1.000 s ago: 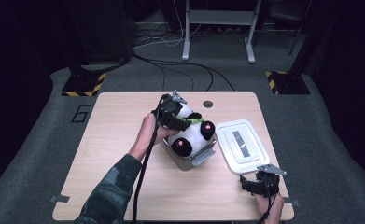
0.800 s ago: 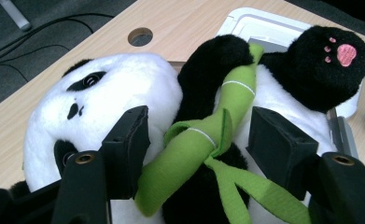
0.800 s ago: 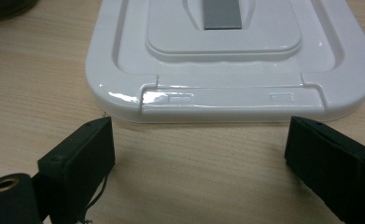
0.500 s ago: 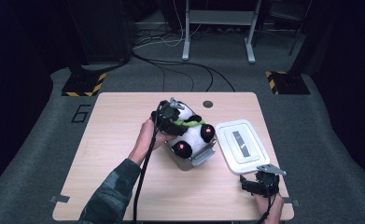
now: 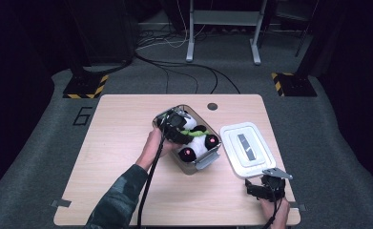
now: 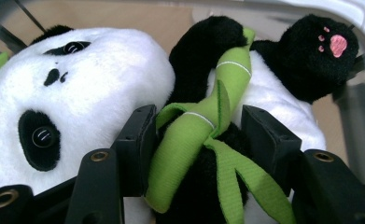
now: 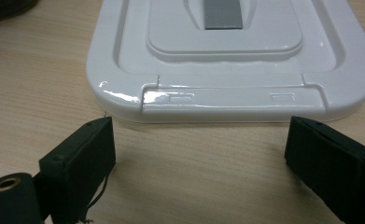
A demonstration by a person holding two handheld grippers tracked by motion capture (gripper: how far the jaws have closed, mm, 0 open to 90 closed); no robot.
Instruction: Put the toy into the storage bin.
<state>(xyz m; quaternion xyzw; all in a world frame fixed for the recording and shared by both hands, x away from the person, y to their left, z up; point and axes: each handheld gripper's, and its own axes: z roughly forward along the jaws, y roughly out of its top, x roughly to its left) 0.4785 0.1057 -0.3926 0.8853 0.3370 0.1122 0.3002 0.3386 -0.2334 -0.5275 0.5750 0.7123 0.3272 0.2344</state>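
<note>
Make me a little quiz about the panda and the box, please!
1. True or false: the panda toy lies inside the clear box.
2. What colour is the bamboo stalk between the jaws of the left tool? A) green B) red C) blue
3. Fill in: the white lid lies flat on the ____, just ahead of the open right tool.

Key: 1 true; 2 A; 3 table.
</note>
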